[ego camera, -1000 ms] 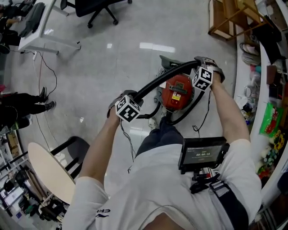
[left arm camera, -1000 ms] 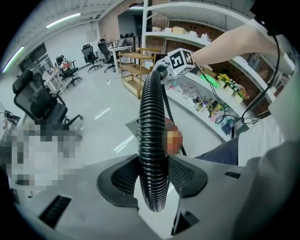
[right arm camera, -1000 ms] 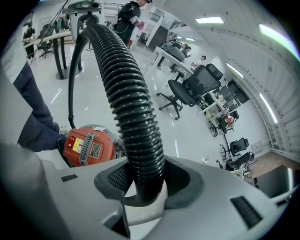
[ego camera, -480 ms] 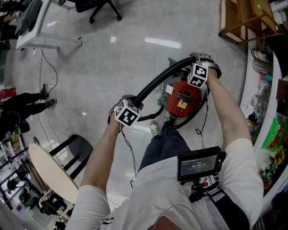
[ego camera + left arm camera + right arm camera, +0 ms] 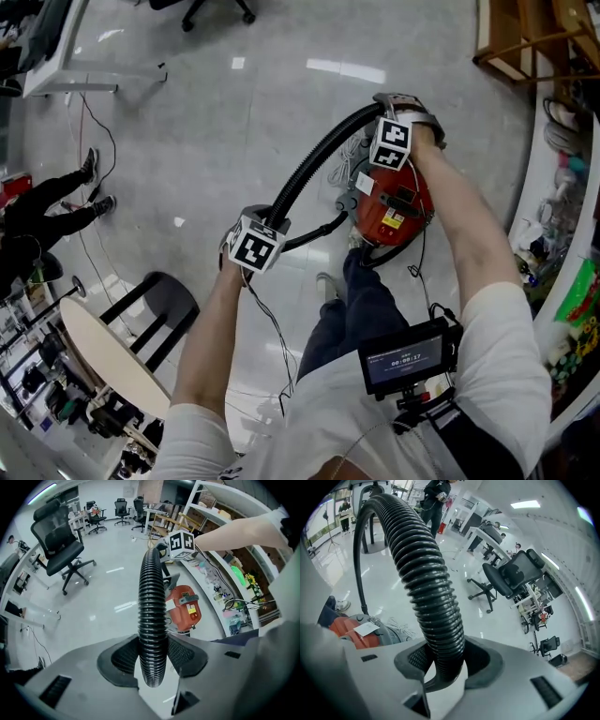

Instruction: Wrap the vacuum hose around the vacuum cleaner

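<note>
I am clamping the black ribbed vacuum hose (image 5: 307,173) in both tools above a glossy grey floor (image 5: 234,112). The left gripper (image 5: 152,656) is pinching the hose between its two padded jaws. From there the tube is running straight out ahead of it to the right gripper (image 5: 394,105), whose marker cube is showing at the far end. The right gripper's jaws are squeezing the same hose, which is arching up and away ahead of them. The red vacuum cleaner (image 5: 396,202) is sitting on the floor just below the right gripper, and ahead of the left gripper, to the right of the hose. A further black length is trailing from beneath the left gripper to the cleaner's body. A loose white cord (image 5: 389,625) is lying beside the cleaner. A black office chair (image 5: 63,550) is standing well beyond the left gripper, to its left.
</note>
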`<state>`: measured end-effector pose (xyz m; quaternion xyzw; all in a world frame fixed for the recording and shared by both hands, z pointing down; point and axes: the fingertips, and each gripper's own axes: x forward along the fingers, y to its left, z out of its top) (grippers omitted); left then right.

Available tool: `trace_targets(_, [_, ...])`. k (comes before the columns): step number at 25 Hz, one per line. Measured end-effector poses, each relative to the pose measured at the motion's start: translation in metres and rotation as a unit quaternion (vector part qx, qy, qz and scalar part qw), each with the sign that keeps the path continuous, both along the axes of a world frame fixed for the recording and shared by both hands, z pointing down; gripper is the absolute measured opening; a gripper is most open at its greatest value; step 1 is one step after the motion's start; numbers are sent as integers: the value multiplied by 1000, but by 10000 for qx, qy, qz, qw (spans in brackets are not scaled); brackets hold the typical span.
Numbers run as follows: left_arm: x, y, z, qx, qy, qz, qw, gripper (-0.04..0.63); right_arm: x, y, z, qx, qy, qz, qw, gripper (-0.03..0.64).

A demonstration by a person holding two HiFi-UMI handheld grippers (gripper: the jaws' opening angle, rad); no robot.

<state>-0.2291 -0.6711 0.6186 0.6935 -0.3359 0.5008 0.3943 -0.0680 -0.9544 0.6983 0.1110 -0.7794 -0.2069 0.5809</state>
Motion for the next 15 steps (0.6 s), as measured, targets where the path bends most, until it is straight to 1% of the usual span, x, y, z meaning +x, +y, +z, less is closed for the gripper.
trace_targets(7, [-18,15,28,-264,49,-514,9983,167,-45,5,39,-112,-21,-132,9998,169])
trace_targets(11, [-26,30,46,-476,58,-794,9957,167,-66,16,62,-203,-56,-216,9995,169])
trace_targets(15, [-33,48,63,-720,57,-980,9926,167,-84,30,83,-311,-39,-309,9990,169])
